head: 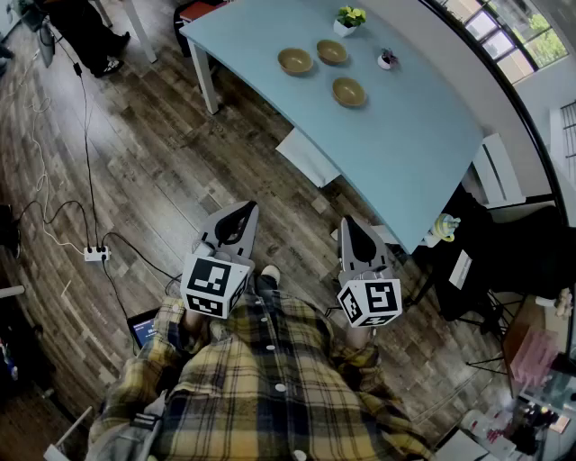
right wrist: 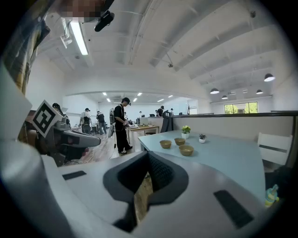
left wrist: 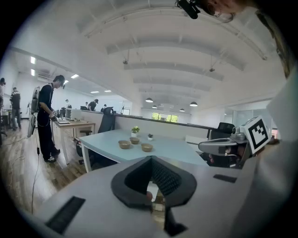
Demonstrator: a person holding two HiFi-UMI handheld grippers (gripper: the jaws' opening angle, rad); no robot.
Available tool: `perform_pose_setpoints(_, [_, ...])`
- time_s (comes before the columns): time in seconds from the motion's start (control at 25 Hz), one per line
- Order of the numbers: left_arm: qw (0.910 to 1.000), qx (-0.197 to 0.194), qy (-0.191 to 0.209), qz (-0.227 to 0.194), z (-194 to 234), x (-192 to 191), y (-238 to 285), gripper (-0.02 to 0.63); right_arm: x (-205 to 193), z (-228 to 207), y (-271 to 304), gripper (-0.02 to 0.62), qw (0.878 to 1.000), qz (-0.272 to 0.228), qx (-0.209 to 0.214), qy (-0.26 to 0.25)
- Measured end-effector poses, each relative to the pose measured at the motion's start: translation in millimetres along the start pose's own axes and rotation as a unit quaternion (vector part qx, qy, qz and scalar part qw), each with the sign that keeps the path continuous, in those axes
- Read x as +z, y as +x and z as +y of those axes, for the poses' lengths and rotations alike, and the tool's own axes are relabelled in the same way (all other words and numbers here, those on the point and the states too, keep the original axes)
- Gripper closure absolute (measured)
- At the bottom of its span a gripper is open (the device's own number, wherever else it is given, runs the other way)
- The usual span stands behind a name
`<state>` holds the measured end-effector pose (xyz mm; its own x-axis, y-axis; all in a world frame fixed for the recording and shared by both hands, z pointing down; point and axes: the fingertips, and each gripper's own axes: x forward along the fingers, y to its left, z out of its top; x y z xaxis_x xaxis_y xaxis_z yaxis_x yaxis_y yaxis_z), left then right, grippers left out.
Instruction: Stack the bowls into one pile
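Three tan bowls stand apart on the pale blue table (head: 423, 144): one at the left (head: 295, 60), one at the back (head: 331, 51), one nearer me (head: 349, 91). The left gripper view shows them far ahead (left wrist: 124, 144) (left wrist: 134, 140) (left wrist: 147, 148), and so does the right gripper view (right wrist: 165, 144) (right wrist: 179, 141) (right wrist: 186, 150). My left gripper (head: 243, 210) (left wrist: 151, 161) and my right gripper (head: 347, 223) (right wrist: 149, 156) hang over the wooden floor, well short of the table. Both are shut with nothing in them.
A potted plant (head: 349, 18) and a smaller pot (head: 387, 59) stand behind the bowls. A white seat (head: 309, 155) juts out at the table's near edge. A power strip (head: 96, 254) with cables lies on the floor at the left. A person (left wrist: 46, 118) stands by a desk beyond.
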<state>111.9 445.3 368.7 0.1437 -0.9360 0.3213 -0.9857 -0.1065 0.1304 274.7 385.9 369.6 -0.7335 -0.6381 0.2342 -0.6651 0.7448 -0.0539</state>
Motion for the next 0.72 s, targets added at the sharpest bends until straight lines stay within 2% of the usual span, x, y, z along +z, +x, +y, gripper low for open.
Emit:
perform_pose_setpoints(0.2, [0.9999, 0.009, 0.003, -0.011, -11.6, 0.3, -6.1, 0.615, -2.0, -8.3, -14.2, 0.592, 1.0, -0.01, -0.004, -0.002])
perform_pose_setpoints(0.36, [0.9991, 0.033, -0.004, -0.025, -12.7, -0.5, -11.5, 0.615, -5.1, -6.3, -21.2, 0.588, 0.999, -0.023, 0.021, 0.011])
perform_pose_setpoints(0.44, [0.999, 0.036, -0.012, -0.024, -14.8, -3.2, -12.0, 0.531, -6.4, -7.4, -24.9, 0.573, 0.999, -0.026, 0.031, 0.019])
perform_pose_setpoints(0.48, [0.9989, 0.038, -0.014, -0.023, -15.5, -4.2, -11.5, 0.51, -6.7, -8.8, -25.4, 0.539, 0.999, -0.027, 0.035, 0.023])
perform_pose_setpoints(0.72, [0.9984, 0.05, -0.017, -0.02, -1.1, -6.3, -2.3, 0.439, -11.4, -13.6, -10.3, 0.451, 0.998, -0.019, 0.045, 0.037])
